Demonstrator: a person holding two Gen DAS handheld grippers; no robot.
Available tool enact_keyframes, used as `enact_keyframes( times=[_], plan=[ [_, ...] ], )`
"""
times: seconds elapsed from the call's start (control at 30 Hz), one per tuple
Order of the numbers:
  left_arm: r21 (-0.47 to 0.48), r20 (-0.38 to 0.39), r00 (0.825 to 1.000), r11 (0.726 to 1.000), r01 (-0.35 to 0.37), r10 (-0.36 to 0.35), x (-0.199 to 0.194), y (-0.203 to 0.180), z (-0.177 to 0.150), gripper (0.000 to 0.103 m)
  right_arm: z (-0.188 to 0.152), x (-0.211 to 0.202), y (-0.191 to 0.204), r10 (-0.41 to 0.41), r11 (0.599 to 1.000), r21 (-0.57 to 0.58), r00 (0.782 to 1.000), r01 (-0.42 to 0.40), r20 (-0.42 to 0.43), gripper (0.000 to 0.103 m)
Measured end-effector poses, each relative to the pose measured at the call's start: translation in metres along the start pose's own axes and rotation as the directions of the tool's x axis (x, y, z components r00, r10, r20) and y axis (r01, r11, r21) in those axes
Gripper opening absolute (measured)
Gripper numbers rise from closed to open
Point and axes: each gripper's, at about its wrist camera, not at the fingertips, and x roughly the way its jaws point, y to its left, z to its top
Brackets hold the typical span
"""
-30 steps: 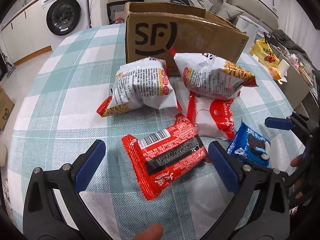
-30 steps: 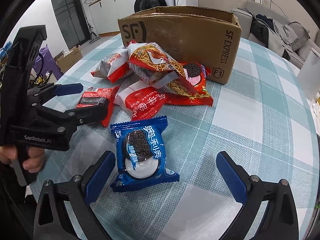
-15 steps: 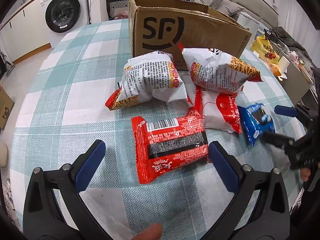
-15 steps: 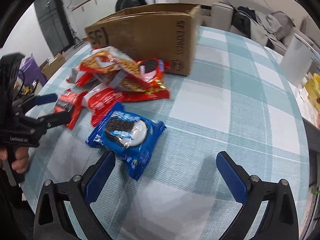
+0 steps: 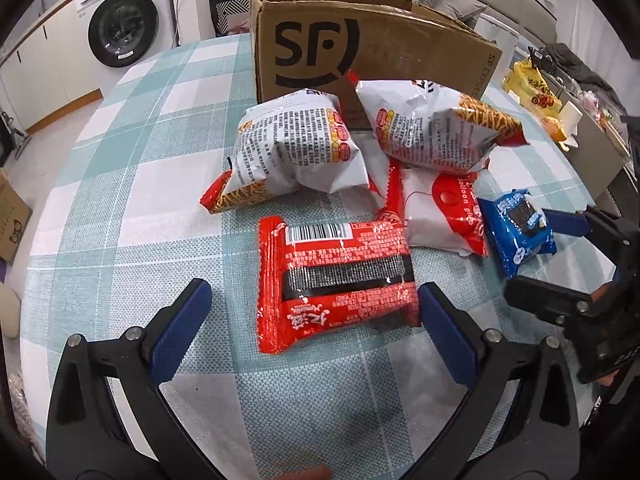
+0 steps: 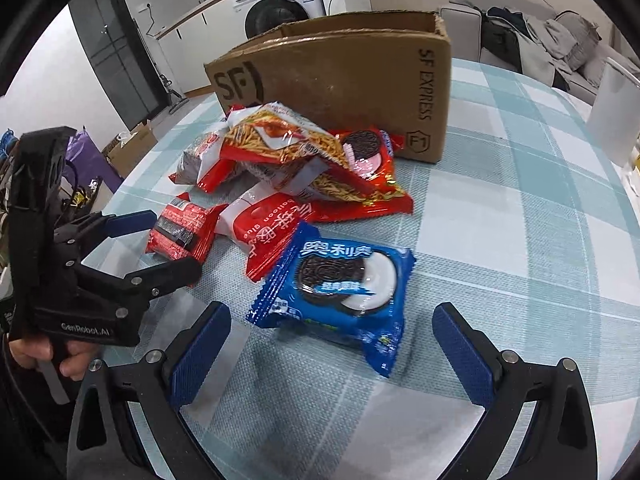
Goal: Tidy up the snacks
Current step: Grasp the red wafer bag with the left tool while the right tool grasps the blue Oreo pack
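A pile of snack packs lies on the checked tablecloth in front of an open SF cardboard box (image 5: 360,52), also seen in the right wrist view (image 6: 340,80). My left gripper (image 5: 316,328) is open, its fingers either side of a red wafer pack (image 5: 336,276). My right gripper (image 6: 332,348) is open just before a blue Oreo pack (image 6: 340,284), which also shows in the left wrist view (image 5: 516,232). Two noodle-snack bags (image 5: 296,152) (image 5: 436,132) and a red-white balloon pack (image 5: 440,208) lie behind. The left gripper shows in the right wrist view (image 6: 160,244), the right in the left wrist view (image 5: 560,256).
A red Oreo pack (image 6: 364,152) leans by the box. A washing machine (image 5: 124,28) and sofa (image 6: 540,36) stand beyond the table. A white container (image 6: 612,116) stands at the right edge. A small box (image 5: 12,216) lies on the floor at the left.
The left gripper has closed in on the red wafer pack, which now lies between its fingers. The right gripper's view has swung back, with the blue Oreo pack now centred before it.
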Motion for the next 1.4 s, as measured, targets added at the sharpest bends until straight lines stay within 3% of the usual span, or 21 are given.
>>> enact_keyframes(
  times=[0.13,0.33,0.5,0.57,0.8,0.83,1.07,1.17,1.27,1.4],
  plan=[
    [0.025,0.013,1.0,1.0,-0.004,0.004,-0.002,-0.004,-0.001,0.092,0.002,0.003,0.003,-0.022,0.999,0.03,1.0,0.022,0.012,0.103],
    [0.064,0.041,0.999,0.998,0.008,-0.011,-0.009,-0.013,-0.005,0.07,0.003,0.003,0.002,-0.045,0.998,0.042,0.999,0.045,0.012,0.101],
    [0.068,0.053,0.998,0.997,0.039,-0.042,-0.014,-0.014,-0.007,0.053,0.003,-0.001,-0.001,-0.036,0.999,0.028,0.999,0.035,0.013,0.086],
    [0.062,0.053,0.997,0.997,0.049,-0.053,-0.015,-0.013,-0.007,0.051,0.003,-0.003,-0.001,-0.026,0.999,0.021,1.0,0.026,0.014,0.077],
    [0.052,0.05,0.996,0.996,0.071,-0.074,-0.016,-0.007,-0.006,0.05,0.003,-0.01,-0.006,0.017,1.0,0.023,0.999,-0.017,0.028,0.065],
    [0.052,0.05,0.996,0.996,0.072,-0.074,-0.016,-0.007,-0.006,0.05,0.003,-0.012,-0.008,0.017,0.999,0.026,0.999,-0.018,0.031,0.058],
    [0.061,0.061,0.995,0.995,0.079,-0.083,-0.021,-0.006,-0.005,0.05,0.003,-0.017,-0.015,0.04,0.999,0.03,0.998,-0.042,0.051,0.046],
    [0.063,0.066,0.993,0.994,0.092,-0.096,-0.025,-0.007,-0.005,0.05,0.003,-0.02,-0.018,0.046,0.999,0.026,0.997,-0.047,0.064,0.033],
    [0.07,0.072,0.992,0.993,0.097,-0.102,-0.029,-0.009,-0.005,0.05,0.004,-0.026,-0.019,0.043,0.999,0.018,0.996,-0.044,0.075,0.027],
    [0.07,0.075,0.991,0.992,0.103,-0.109,-0.033,-0.012,-0.007,0.05,0.004,-0.027,-0.022,0.041,0.999,0.023,0.996,-0.043,0.077,0.027]
  ],
)
